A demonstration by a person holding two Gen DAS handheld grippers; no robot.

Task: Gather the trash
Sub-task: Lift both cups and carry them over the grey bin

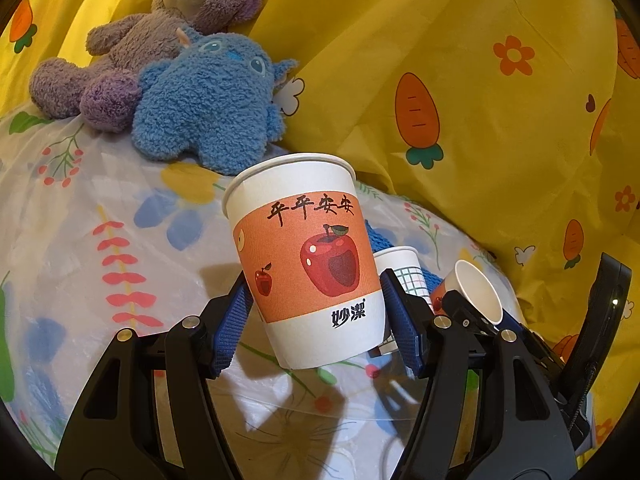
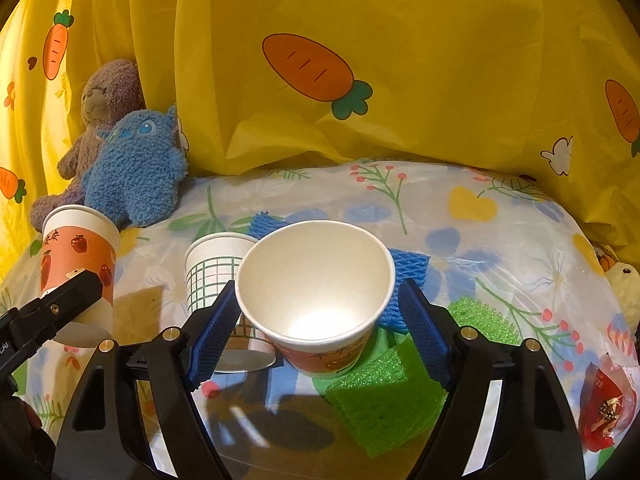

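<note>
**Paper cups in both grippers over the flowered sheet**

Paper was what we held in each hand. Our left gripper point(image 1: 318, 316) was clamped on an upright apple-print cup point(image 1: 308, 256), blue pads pressed against its sides, the cup lifted slightly above the flowered plastic sheet point(image 1: 80, 240). Our right gripper point(image 2: 316, 320) had a second apple-print cup point(image 2: 316, 292) between its jaws, mouth tilted toward the camera. The left pad touched the rim; at the right pad we could not tell whether it pressed.

In the right wrist view, a green-checked cup point(image 2: 216, 268) stood at 9 o'clock of that cup, blue foam netting point(image 2: 408, 276) at 3 o'clock, green foam netting point(image 2: 384, 400) at 5 o'clock. A red wrapper point(image 2: 604, 404) lay at the far right edge. A blue plush point(image 2: 136, 172) and a brown teddy bear point(image 2: 108, 96) leaned against the yellow carrot-print cloth point(image 2: 400, 80) at 10 o'clock.
</note>
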